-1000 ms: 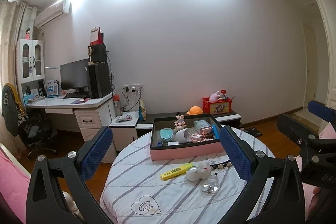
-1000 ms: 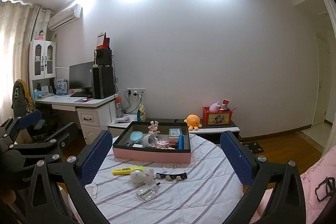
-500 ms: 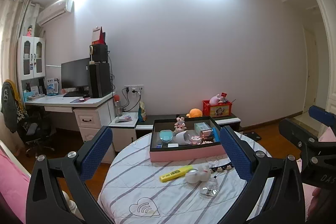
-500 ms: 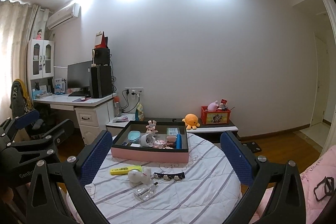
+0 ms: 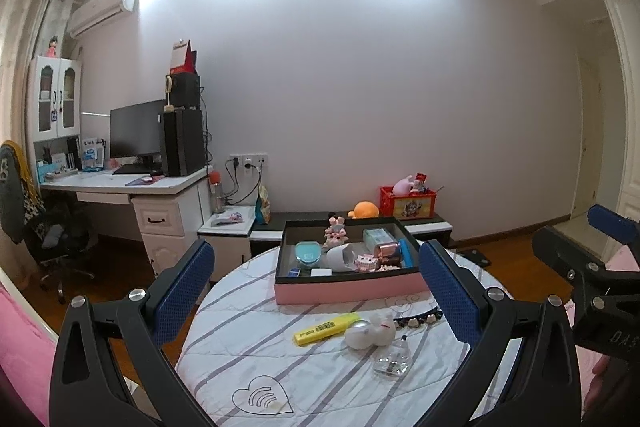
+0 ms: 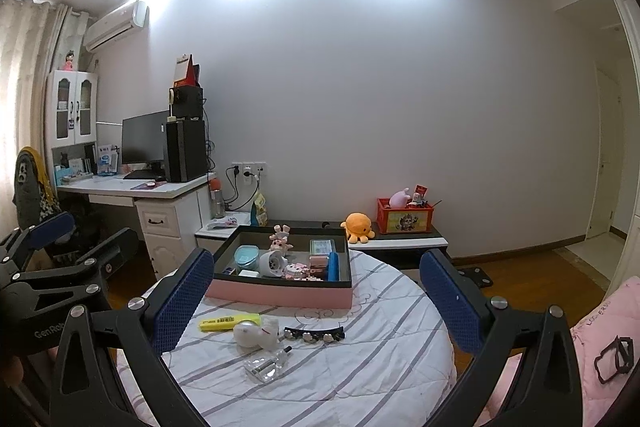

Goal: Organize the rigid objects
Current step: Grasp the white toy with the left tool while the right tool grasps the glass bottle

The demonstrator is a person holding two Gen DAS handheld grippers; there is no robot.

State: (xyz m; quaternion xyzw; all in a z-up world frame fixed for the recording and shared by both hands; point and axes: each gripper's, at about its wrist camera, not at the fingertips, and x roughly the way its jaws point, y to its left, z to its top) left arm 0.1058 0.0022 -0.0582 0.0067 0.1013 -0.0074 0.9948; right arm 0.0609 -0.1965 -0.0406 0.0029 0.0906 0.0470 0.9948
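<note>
Left wrist view: the left hand-held gripper point(image 5: 316, 291) hangs wide and empty above the round counter point(image 5: 224, 359), a yellow highlighter point(image 5: 327, 327) between its pads and the pink tray point(image 5: 352, 291) beyond. Right wrist view: the right hand-held gripper point(image 6: 316, 293) gapes equally wide, holding nothing, with 1 clear bottle point(image 6: 267, 366) nearest and a black hair clip point(image 6: 315, 335) just behind it.

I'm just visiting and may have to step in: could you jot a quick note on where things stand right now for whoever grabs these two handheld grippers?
Left gripper: jaws open, empty, held back from the table.
Right gripper: jaws open, empty, also held back.
Pink box at the far side of the round table already holds several small items.
Left outside, in front of it: yellow highlighter, white toy, black hair clip, clear bottle.
Likely next: move these four into the box.
</note>
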